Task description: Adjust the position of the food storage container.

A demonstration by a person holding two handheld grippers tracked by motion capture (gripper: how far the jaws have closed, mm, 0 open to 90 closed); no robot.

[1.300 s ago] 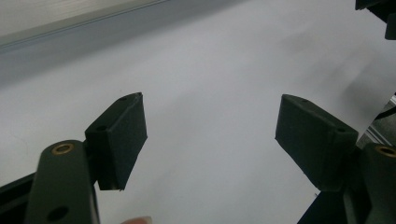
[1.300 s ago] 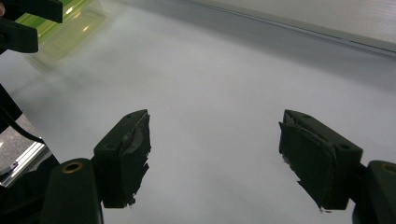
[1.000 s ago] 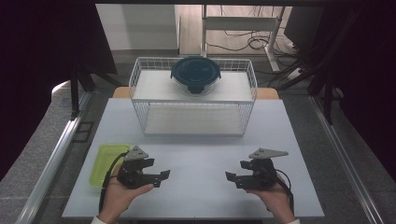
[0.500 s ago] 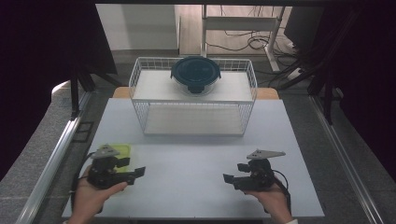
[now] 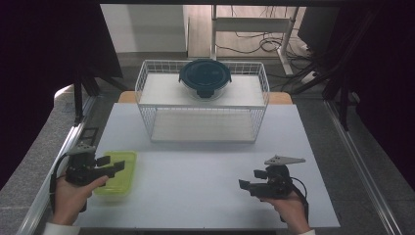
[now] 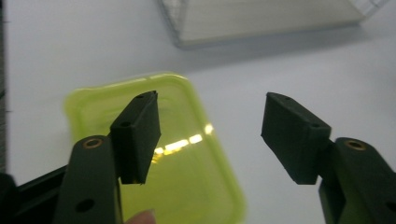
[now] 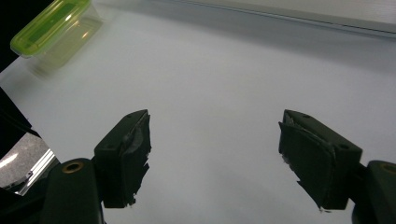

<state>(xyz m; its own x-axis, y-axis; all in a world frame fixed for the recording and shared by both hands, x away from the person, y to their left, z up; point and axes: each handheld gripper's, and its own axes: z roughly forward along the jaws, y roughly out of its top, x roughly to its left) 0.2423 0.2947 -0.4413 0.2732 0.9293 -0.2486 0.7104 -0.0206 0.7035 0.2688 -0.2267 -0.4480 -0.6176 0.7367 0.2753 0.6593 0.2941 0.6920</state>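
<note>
A clear box with a lime-green lid (image 5: 119, 177) (image 6: 187, 186) (image 7: 51, 23) lies near the table's left front edge. My left gripper (image 5: 111, 164) (image 6: 210, 116) hovers just over it, pointing right, one jaw above the lid and the other past its right edge. Its jaws have just been closing, but they stand apart with nothing pressed between the pads. My right gripper (image 5: 250, 178) (image 7: 217, 126) is held low over bare table at the front right, pointing left, open with nothing between its jaws.
A white wire basket (image 5: 203, 125) (image 6: 261, 18) stands upside down at the back middle of the white table (image 5: 205, 166). A round bowl with a dark blue lid (image 5: 204, 78) rests on top of it. Metal rails run along both table sides.
My left hand has moved left from the table's front middle to the green-lidded box, and its jaws have narrowed a little. The right hand has stayed put.
</note>
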